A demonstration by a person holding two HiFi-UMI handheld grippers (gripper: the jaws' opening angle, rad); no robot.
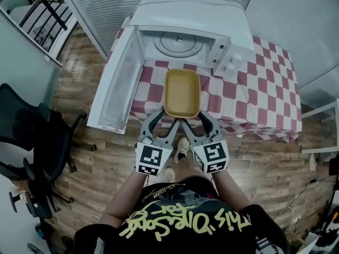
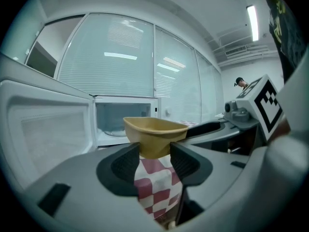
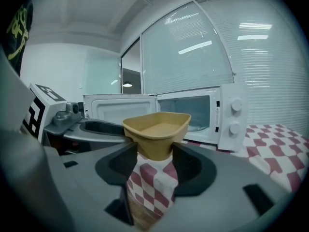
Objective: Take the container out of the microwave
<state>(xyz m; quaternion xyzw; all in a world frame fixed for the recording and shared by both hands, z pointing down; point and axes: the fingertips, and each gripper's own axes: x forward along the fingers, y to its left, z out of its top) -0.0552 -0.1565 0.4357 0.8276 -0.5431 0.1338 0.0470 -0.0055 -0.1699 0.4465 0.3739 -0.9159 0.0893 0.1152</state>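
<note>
The tan rectangular container is out of the microwave oven; it is held above the front edge of the table, over the red-and-white checked tablecloth, straight in front of the oven's open cavity; it is empty and sits level, its long side pointing toward the oven.

The left gripper pinches the container's near left corner; in the left gripper view the two dark pads of the left gripper press on either side of the container just under its rim. The right gripper pinches the near right corner; in the right gripper view the right gripper has its pads closed on the container in the same way; the hanging front of the cloth shows below the container's base in both views.

The oven stands at the back of the table, toward its left edge; its door is swung wide open to the left, out past the table's left edge; the glass turntable lies bare inside; two white dials sit on the panel to the right of the cavity. A black office chair stands on the wooden floor, well to the left of the table.
</note>
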